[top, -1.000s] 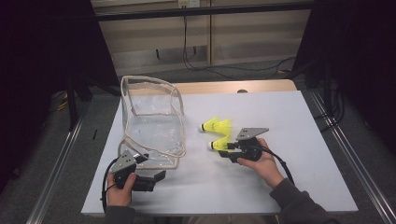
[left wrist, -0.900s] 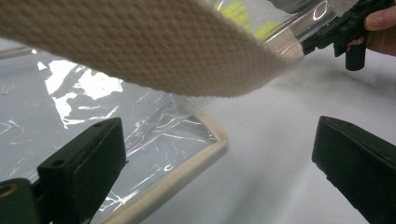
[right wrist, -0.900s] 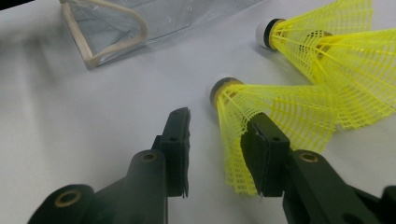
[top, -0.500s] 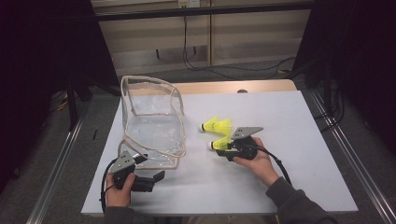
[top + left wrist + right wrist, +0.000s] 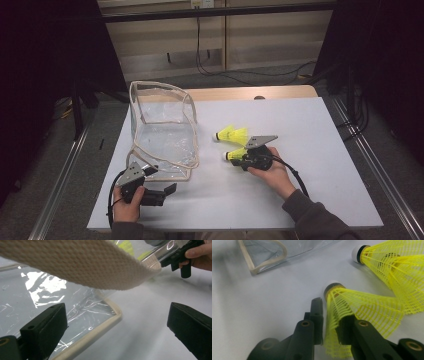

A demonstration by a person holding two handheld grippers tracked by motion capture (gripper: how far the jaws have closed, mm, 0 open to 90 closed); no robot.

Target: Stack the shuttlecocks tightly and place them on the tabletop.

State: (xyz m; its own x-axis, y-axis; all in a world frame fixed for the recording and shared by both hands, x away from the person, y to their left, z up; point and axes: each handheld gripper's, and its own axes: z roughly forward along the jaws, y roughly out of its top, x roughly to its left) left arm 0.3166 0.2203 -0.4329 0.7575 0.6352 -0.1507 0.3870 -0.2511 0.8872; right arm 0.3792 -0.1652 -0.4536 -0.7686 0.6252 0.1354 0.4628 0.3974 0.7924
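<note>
Between the right claw's (image 5: 332, 322) jaws sits a pinched yellow shuttlecock (image 5: 362, 307); left claw (image 5: 117, 332) spread.

Right gripper (image 5: 239, 158) with shuttlecock (image 5: 234, 154) edged slightly toward bag (image 5: 162, 131).

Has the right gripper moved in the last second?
Yes, slightly. The right gripper has crept left toward the clear bag, its jaws squeezing the nearer shuttlecock.
</note>
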